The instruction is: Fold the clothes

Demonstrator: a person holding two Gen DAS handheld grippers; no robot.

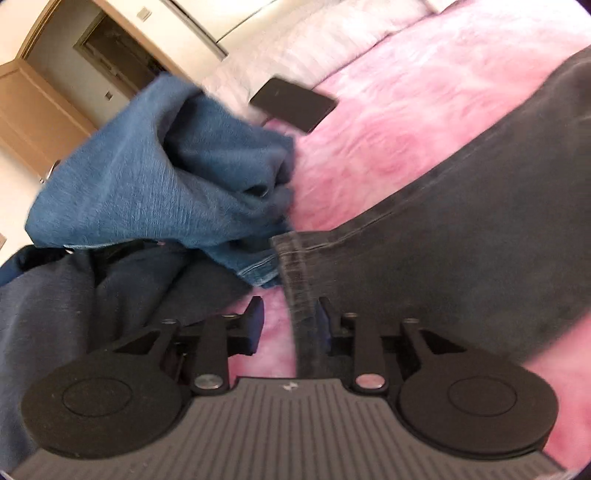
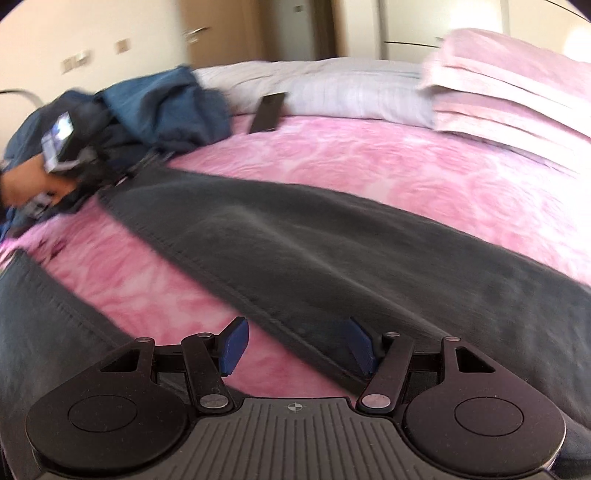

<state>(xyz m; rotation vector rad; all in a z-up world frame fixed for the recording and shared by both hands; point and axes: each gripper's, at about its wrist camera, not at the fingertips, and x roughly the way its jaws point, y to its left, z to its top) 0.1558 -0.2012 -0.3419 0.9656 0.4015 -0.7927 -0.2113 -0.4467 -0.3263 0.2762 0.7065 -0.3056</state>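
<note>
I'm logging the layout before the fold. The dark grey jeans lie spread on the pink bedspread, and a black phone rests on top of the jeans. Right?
Not quite. The phone is not on the grey jeans; it lies apart from them, at the far edge of the pink bedspread against the pale bedding, as the right wrist view shows. The jeans do lie spread on the bedspread.

This is a bedroom in a home. A bed (image 2: pixel 369 162) fills both views, covered by a pink rose-patterned spread, with a pale striped pillow (image 2: pixel 351 92) and folded pink bedding (image 2: pixel 509 92) at its far side. Clothes lie on it: dark grey trousers (image 2: pixel 332 240) spread flat and a heap of blue garments (image 1: pixel 155 177). A dark phone (image 1: pixel 293 103) rests near the pillow. Behind are cream walls with switches (image 2: pixel 75 61), a wooden door (image 1: pixel 33 122) with a lever handle, and pale wardrobe doors (image 2: pixel 406 26).
</note>
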